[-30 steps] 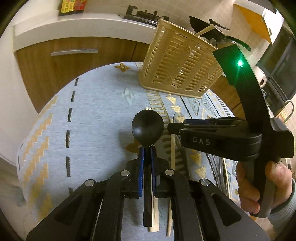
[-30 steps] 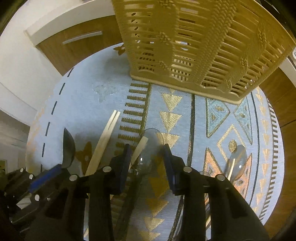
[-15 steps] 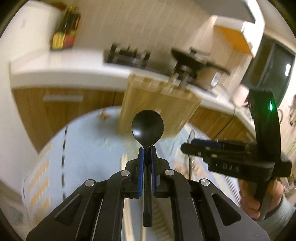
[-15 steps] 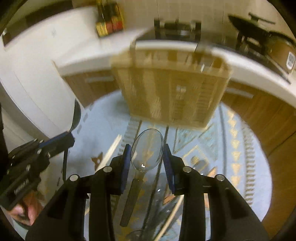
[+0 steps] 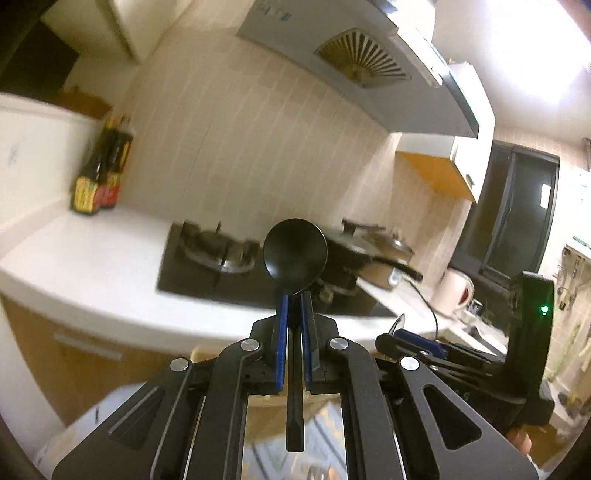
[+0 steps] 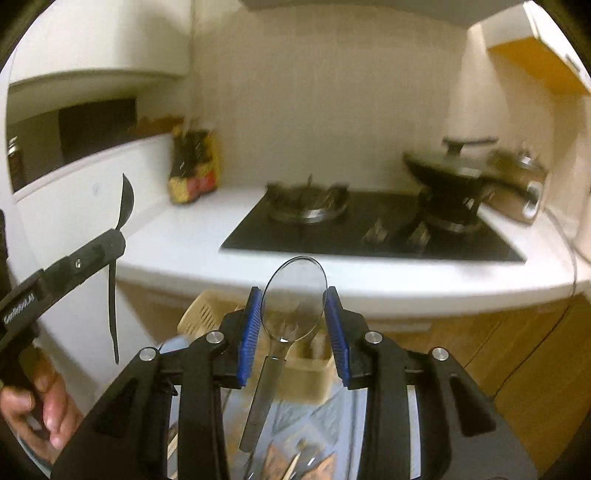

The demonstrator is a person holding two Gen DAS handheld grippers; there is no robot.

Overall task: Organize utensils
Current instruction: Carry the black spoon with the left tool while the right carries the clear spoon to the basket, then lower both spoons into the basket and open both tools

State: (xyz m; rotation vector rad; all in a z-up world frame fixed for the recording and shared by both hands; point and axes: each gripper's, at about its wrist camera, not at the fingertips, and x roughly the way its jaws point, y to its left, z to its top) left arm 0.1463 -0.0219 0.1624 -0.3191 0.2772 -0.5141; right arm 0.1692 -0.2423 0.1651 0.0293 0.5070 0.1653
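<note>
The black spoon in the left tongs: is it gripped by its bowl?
No. The left tongs pinch the black spoon at its neck, below the bowl, with the handle hanging down.

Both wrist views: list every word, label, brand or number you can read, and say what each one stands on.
No text here can be read for sure.
Range hood: a line of blue print, too blurred to read.
Sauce bottles: yellow and red labels, too blurred to read.
Left gripper: white lettering along its body, too small and smeared to read.
</note>
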